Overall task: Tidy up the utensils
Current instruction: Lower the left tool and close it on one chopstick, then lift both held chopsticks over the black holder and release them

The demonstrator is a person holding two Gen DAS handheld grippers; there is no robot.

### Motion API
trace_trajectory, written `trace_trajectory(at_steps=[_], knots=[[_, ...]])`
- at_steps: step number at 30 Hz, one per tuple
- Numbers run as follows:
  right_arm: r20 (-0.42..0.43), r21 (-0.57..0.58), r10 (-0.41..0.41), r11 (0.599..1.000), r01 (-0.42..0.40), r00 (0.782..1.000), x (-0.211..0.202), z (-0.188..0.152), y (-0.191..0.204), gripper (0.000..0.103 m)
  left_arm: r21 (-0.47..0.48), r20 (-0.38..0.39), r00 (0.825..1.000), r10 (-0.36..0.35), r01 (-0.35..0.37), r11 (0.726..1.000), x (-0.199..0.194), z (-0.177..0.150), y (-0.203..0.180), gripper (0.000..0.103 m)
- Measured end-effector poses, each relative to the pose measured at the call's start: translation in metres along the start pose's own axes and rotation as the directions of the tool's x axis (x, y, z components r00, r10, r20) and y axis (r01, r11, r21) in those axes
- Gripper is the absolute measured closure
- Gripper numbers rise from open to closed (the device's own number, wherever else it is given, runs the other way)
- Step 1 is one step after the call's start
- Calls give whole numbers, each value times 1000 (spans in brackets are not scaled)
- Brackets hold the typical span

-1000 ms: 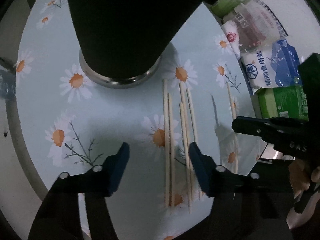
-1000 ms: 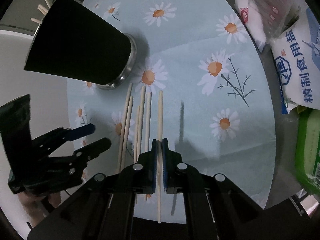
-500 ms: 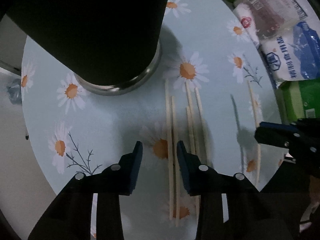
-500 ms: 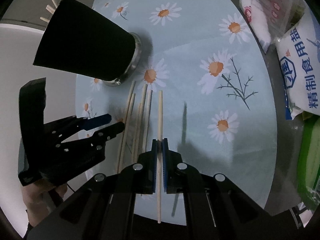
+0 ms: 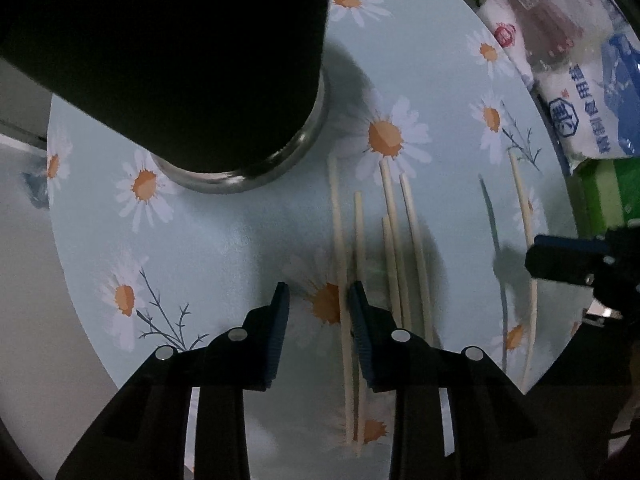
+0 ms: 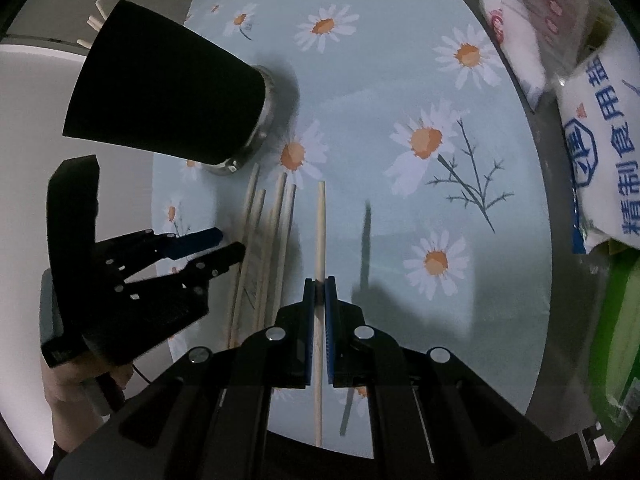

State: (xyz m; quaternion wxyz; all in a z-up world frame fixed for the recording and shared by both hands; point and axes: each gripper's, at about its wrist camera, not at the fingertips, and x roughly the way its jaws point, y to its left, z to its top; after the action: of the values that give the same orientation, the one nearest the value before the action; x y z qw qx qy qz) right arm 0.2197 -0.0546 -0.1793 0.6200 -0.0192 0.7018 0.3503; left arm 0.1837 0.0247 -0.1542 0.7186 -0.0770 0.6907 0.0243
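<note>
**Right gripper clamped on one chopstick, left gripper parted over the loose bunch**

The thing I hold is a single pale wooden chopstick (image 6: 320,236), thin, round, plain light bamboo colour, straight. It runs lengthwise between my right gripper (image 6: 319,292) fingers, blue pads pressed onto it on both sides, both ends sticking out past the pads. Its shadow falls on the cloth to the right. In the left wrist view the same stick (image 5: 524,240) shows at the right edge of the table, with the right gripper (image 5: 560,258) across it.

Left of it lies a loose bunch of matching pale wooden chopsticks (image 5: 376,248), five as far as I can count, roughly parallel, staggered ends, flat on the cloth, tips near the holder base. Same bunch in the right wrist view (image 6: 268,248).

My left gripper (image 5: 318,300) is parted, blue-padded fingers (image 5: 280,320) low over the near part of the bunch; the leftmost stick runs through the gap, close to the right finger, the next stick just at that finger. Can't tell if the pads touch the cloth.

Tall black tapered utensil holder with a shiny metal base ring (image 6: 168,96) stands beyond the bunch, a few stick ends poking from its top (image 6: 94,26). Round table with light-blue daisy-print cloth (image 6: 400,60). White-and-blue salt bag (image 6: 600,152) and green package (image 5: 612,192) at the right edge.
</note>
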Motion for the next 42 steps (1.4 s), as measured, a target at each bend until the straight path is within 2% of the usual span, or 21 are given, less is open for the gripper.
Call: trace_trajectory(at_steps=[7, 13, 15, 19, 28, 36, 42], knots=[[-11, -17, 7, 1000, -7, 1000, 2, 4, 2, 98, 30, 26, 998, 54, -55, 998, 5, 0, -23, 78], [-24, -17, 16, 1000, -16, 1000, 1, 6, 5, 98, 41, 31, 997, 66, -67, 997, 6, 2, -35, 78], [-25, -18, 15, 1000, -15, 1000, 0, 7, 6, 98, 38, 39, 997, 64, -65, 997, 5, 0, -29, 81], [-27, -11, 16, 1000, -16, 1000, -2, 7, 5, 98, 20, 51, 996, 68, -69, 997, 4, -10, -11, 99], [-18, -23, 25, 999, -26, 1000, -8, 7, 9, 98, 13, 104, 994, 31, -33, 999, 4, -18, -7, 99], [4, -25, 133, 991, -133, 991, -15, 13, 9, 98, -30, 165, 986, -12, 17, 999, -13, -35, -5, 99], [36, -69, 239, 969, -237, 970, -21, 17, 22, 97, -44, 252, 967, -40, 53, 998, -46, -51, -5, 99]])
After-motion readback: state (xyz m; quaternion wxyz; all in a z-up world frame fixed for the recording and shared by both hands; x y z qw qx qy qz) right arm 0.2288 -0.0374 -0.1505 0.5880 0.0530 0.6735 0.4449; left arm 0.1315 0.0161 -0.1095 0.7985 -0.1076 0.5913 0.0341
